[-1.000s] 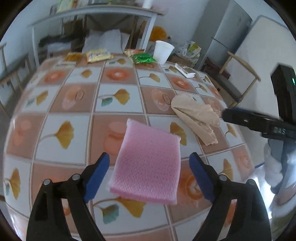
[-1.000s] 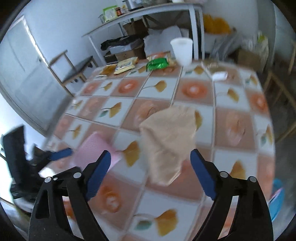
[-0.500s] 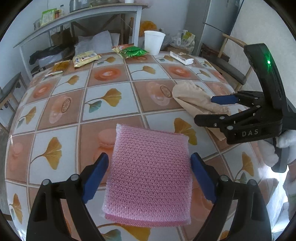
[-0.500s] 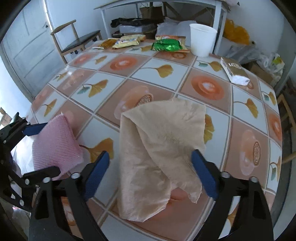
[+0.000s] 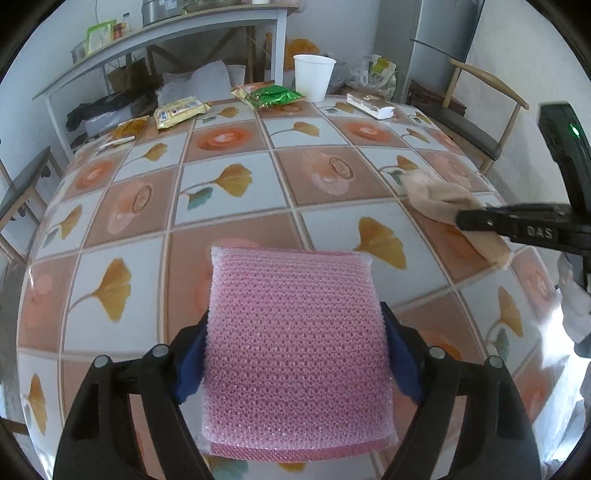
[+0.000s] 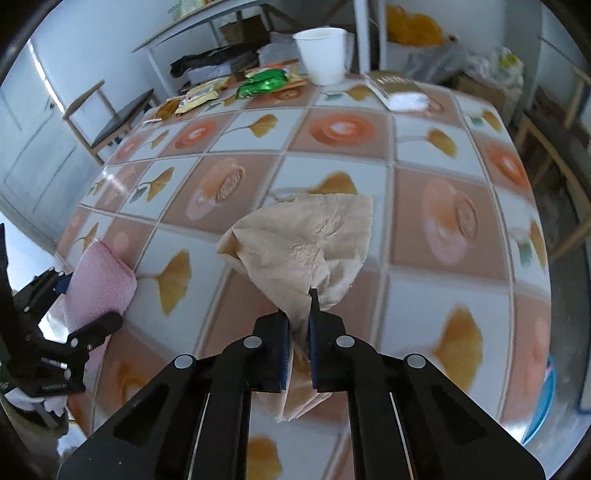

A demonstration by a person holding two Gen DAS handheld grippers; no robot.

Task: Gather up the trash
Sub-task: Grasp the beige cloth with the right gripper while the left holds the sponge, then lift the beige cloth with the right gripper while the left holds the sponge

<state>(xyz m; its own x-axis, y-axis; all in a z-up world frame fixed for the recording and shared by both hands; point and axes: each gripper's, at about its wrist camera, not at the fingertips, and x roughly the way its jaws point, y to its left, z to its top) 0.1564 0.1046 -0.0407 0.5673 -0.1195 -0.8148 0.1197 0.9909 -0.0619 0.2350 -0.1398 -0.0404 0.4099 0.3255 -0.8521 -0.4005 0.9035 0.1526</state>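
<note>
My left gripper (image 5: 295,350) is shut on a pink bubble-wrap pad (image 5: 295,347), its jaws pressed against the pad's two sides near the table's front edge. The pad also shows in the right wrist view (image 6: 101,284). My right gripper (image 6: 298,343) is shut on a crumpled beige paper napkin (image 6: 306,243), whose far part lies on the tiled tablecloth (image 6: 332,129). In the left wrist view the napkin (image 5: 443,203) sits at the right with the right gripper (image 5: 517,227) on it.
At the far edge are a white paper cup (image 5: 314,77), a green snack bag (image 5: 275,96), yellow wrappers (image 5: 181,110) and a white-brown packet (image 5: 371,105). Wooden chairs (image 5: 476,125) stand right and left. A shelf table (image 5: 166,33) stands behind.
Both grippers have gone from open to shut: the left one closed on the pink pad, the right one closed on the napkin after moving in over it.
</note>
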